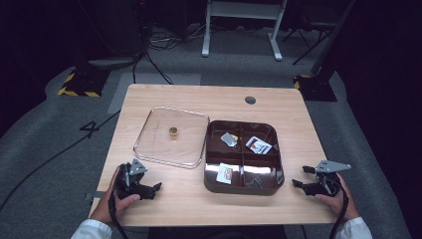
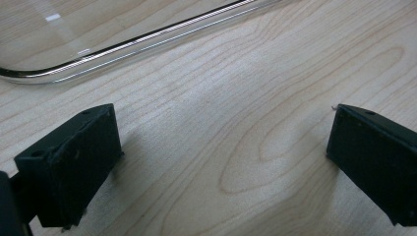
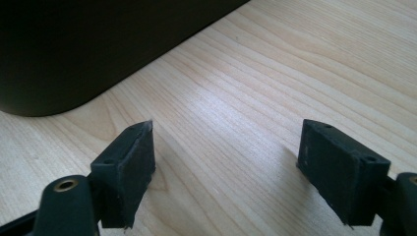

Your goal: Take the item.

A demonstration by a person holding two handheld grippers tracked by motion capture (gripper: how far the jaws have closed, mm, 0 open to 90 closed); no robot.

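left tongs (image 1: 149, 190) rest on the tabletop (image 1: 278, 107) at its near left corner, jaws spread wide, nothing between them; the left gripper view shows bare wood in the gap. the clear lid (image 1: 171, 135) lies flat just beyond them, a small brass knob (image 1: 173, 131) at its centre. right tongs (image 1: 301, 177) sit at the near right, likewise released and empty, apart from the dark divided tray (image 1: 243, 187). the tray lies centre-right, its left edge just beside the lid. its compartments hold small packets (image 1: 259, 145). a round hole (image 1: 250, 100) marks the far edge of the tabletop.
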